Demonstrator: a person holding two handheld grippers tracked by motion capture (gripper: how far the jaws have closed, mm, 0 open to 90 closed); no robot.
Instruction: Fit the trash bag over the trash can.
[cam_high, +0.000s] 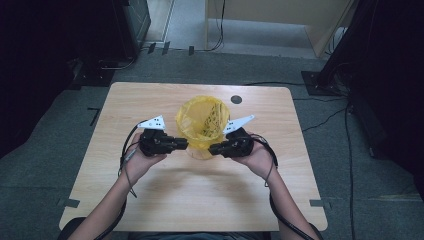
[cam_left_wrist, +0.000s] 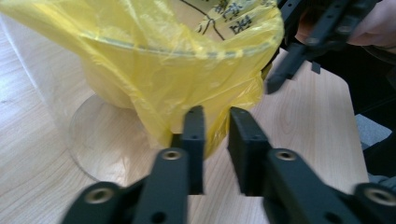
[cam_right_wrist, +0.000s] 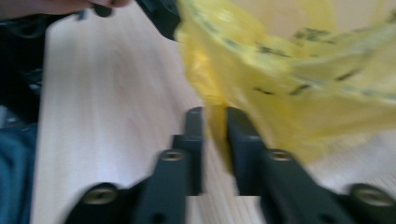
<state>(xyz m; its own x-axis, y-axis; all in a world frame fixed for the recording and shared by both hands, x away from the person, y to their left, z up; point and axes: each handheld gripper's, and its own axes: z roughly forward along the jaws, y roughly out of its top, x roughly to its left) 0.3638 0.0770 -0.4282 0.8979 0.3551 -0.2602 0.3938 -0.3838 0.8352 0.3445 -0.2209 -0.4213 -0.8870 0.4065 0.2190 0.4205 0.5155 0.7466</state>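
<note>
Fingers (cam_left_wrist: 194, 135) part-open on yellow bag (cam_left_wrist: 187, 65) hem — both grippers; clear bin (cam_left_wrist: 51, 93) visible from left.

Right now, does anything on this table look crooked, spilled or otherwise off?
Nothing is spilled or damaged. The yellow bag lines a clear bin standing upright on the table, but its turned-down edge hangs loose and bunched on the near side, not snug round the rim. A fold lies between the jaws of both the left gripper and the right gripper.
</note>
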